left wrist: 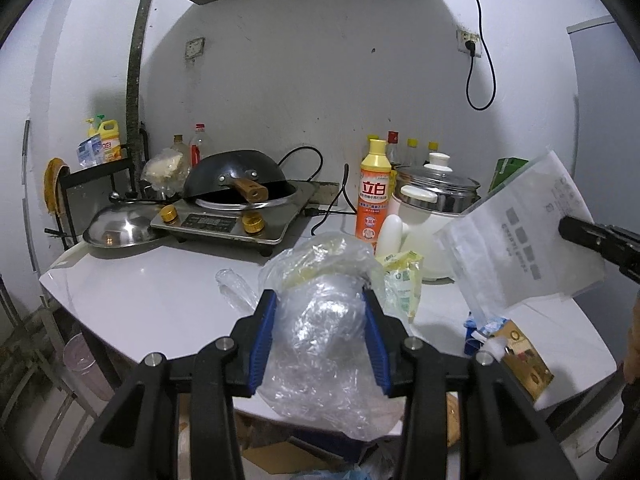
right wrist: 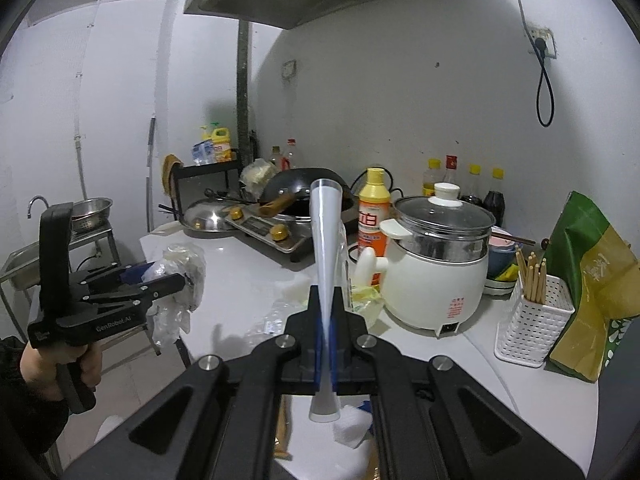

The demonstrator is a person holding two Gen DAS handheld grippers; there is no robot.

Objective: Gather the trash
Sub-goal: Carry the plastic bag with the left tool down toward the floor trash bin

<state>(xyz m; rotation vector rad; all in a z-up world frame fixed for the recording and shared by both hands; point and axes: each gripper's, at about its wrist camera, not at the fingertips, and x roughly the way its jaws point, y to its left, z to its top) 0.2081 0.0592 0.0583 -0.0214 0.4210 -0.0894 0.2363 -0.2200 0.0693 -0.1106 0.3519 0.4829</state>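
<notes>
My left gripper [left wrist: 320, 298] is shut on a crumpled clear plastic bag [left wrist: 320, 336], which bulges between the blue pads above the white counter's [left wrist: 152, 300] front edge. From the right wrist view, the same left gripper [right wrist: 176, 278] is at the left with the bag [right wrist: 186, 264] hanging from it, a hand [right wrist: 82, 364] on its grip. My right gripper [right wrist: 327, 294] is shut on a flat translucent pouch [right wrist: 325, 232], seen edge-on. In the left wrist view that pouch [left wrist: 516, 236] is at the right, pinched by the right gripper's black finger [left wrist: 588, 232]. A yellow-green wrapper [left wrist: 404, 284] and a clear plastic scrap [left wrist: 236, 286] lie on the counter.
An induction cooker with a black wok [left wrist: 240, 180], a steel lid [left wrist: 120, 232], an orange detergent bottle [left wrist: 374, 196] and a white electric pot [right wrist: 436, 272] crowd the back. A chopstick basket [right wrist: 532, 328] and green bag [right wrist: 588, 280] stand right. A brown packet [left wrist: 524, 360] lies near the edge. A sink [right wrist: 24, 264] is left.
</notes>
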